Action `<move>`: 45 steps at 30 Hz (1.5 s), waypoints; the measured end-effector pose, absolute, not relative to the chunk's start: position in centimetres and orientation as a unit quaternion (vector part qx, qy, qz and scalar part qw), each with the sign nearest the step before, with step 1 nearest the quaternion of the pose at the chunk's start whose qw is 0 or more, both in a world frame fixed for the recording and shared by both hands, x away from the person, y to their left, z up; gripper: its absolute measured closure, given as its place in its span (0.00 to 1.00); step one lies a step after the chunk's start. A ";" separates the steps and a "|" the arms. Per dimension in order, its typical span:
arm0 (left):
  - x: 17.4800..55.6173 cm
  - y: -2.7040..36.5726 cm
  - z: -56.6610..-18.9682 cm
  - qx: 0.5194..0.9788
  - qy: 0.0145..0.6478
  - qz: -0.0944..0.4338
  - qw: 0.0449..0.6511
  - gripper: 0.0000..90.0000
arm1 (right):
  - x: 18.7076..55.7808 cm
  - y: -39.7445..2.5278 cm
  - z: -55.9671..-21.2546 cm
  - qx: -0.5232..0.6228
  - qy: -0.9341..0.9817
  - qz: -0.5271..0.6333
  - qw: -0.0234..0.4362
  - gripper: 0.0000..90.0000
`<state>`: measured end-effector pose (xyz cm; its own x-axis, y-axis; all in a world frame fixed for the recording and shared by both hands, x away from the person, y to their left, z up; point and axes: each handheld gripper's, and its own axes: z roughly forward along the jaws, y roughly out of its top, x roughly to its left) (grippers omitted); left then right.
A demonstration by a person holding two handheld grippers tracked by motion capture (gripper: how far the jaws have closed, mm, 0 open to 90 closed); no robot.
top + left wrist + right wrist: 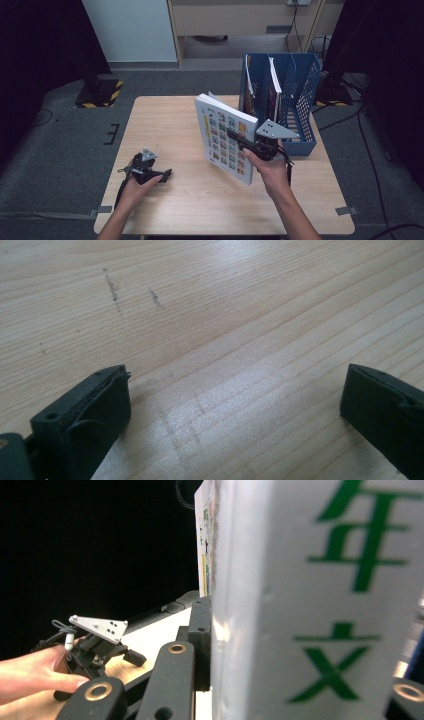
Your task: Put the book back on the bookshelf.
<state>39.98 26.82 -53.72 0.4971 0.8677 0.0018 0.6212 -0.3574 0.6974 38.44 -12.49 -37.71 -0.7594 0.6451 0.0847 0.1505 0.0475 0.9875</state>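
Right gripper point(250, 145) jaws clamped on a book point(227, 137) held upright beside the blue rack point(300, 95), left gripper point(150, 170) wide open, empty, low over the desk point(170, 125).

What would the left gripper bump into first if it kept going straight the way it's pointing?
Probably the wooden table. The left gripper is open and angled down at bare wood, with nothing between its jaws. How far off the wood is, I can't tell.

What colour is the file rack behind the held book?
Blue plastic mesh file rack, clearest in the high view.
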 end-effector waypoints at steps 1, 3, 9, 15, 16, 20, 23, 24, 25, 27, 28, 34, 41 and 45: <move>40.0 26.8 -53.7 0.801 0.466 0.190 0.325 0.00 | 38.4 -12.6 -37.8 0.287 0.696 0.628 0.197 0.82; 40.0 26.7 -53.7 0.800 0.468 0.191 0.325 0.00 | 38.2 -13.0 -37.7 0.287 0.700 0.624 0.198 0.82; 40.0 26.7 -53.7 0.800 0.468 0.191 0.325 0.00 | 37.2 -14.0 -37.4 0.288 0.693 0.628 0.205 0.82; 40.0 26.7 -53.7 0.799 0.469 0.191 0.325 0.00 | 36.5 -15.2 -37.8 0.284 0.697 0.625 0.208 0.82; 40.0 26.7 -53.7 0.799 0.468 0.191 0.325 0.00 | 36.4 -15.5 -37.9 0.285 0.697 0.624 0.207 0.82; 40.0 26.7 -53.7 0.799 0.469 0.192 0.324 0.00 | 36.0 -17.0 -38.2 0.292 0.694 0.623 0.211 0.82; 40.0 26.7 -53.7 0.799 0.469 0.192 0.324 0.00 | 35.7 -18.1 -38.3 0.296 0.692 0.623 0.215 0.82; 40.0 26.7 -53.7 0.799 0.469 0.192 0.324 0.00 | 35.6 -18.5 -38.4 0.297 0.691 0.623 0.217 0.82; 40.0 26.7 -53.7 0.799 0.469 0.192 0.324 0.00 | 35.4 -18.9 -38.4 0.300 0.689 0.623 0.217 0.82; 40.0 26.7 -53.7 0.799 0.469 0.192 0.324 0.00 | 35.0 -19.6 -38.5 0.305 0.686 0.623 0.220 0.82; 40.0 26.7 -53.7 0.799 0.469 0.192 0.324 0.00 | 34.9 -19.9 -38.6 0.306 0.687 0.621 0.222 0.82; 40.0 26.7 -53.7 0.799 0.469 0.192 0.324 0.00 | 33.9 -21.7 -38.5 0.312 0.689 0.611 0.232 0.82; 40.0 26.7 -53.7 0.799 0.469 0.192 0.324 0.00 | 33.2 -23.7 -38.5 0.326 0.680 0.611 0.241 0.82; 40.0 26.7 -53.7 0.799 0.469 0.192 0.324 0.00 | 32.7 -24.9 -38.4 0.335 0.671 0.612 0.249 0.82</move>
